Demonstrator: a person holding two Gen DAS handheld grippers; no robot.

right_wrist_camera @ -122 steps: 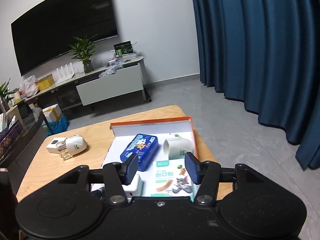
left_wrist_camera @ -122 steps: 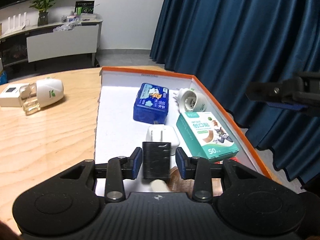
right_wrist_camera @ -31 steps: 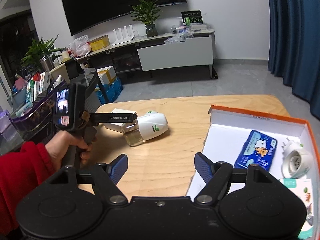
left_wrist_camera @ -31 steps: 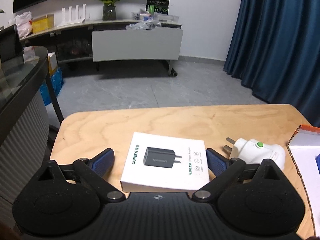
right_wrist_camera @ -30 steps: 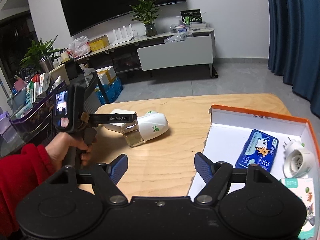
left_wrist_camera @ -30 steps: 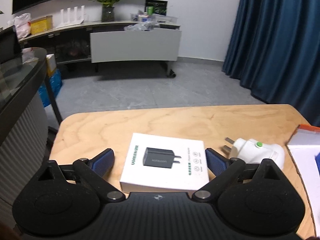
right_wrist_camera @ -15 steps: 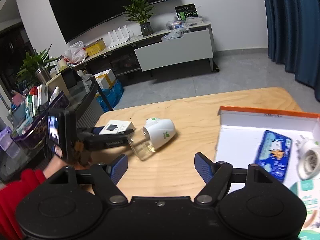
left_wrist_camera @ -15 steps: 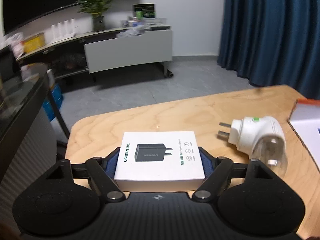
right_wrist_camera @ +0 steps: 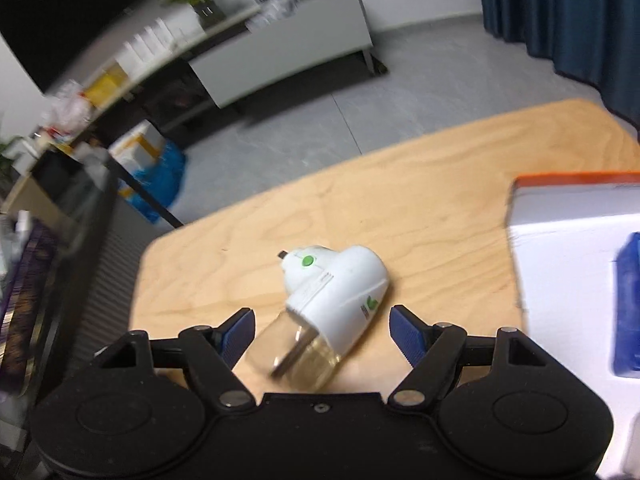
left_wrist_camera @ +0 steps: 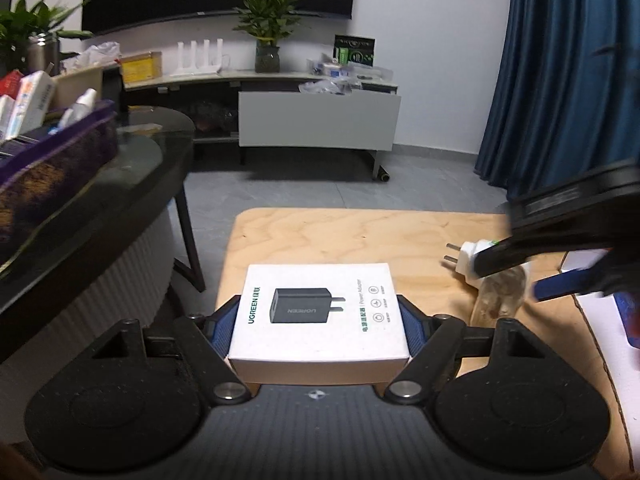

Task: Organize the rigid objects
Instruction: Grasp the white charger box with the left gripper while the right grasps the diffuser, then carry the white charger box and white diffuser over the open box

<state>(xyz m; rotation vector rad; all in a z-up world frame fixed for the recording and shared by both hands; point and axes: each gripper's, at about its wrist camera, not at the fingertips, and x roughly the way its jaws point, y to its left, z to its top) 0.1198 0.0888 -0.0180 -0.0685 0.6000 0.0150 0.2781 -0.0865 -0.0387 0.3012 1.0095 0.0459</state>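
My left gripper (left_wrist_camera: 320, 320) is shut on a white charger box (left_wrist_camera: 320, 310) with a black plug printed on its lid, held above the wooden table (left_wrist_camera: 340, 236). My right gripper (right_wrist_camera: 322, 330) is open, its blue pads on either side of a white plug-in mosquito repeller (right_wrist_camera: 336, 288) with a clear liquid bottle, which lies on the table (right_wrist_camera: 440, 184). The repeller (left_wrist_camera: 498, 280) also shows at the right of the left wrist view, partly hidden by the right gripper (left_wrist_camera: 568, 264). The white storage box with the orange rim (right_wrist_camera: 572, 200) is at the right.
A blue pack (right_wrist_camera: 628, 304) lies inside the storage box. A dark glass side table with a purple basket (left_wrist_camera: 52, 168) stands left of the wooden table. A TV cabinet (left_wrist_camera: 316, 120) and blue curtains (left_wrist_camera: 568, 72) are behind.
My left gripper has closed on the charger box and lifted it. My right gripper has moved down and left, so that its open fingers straddle the repeller.
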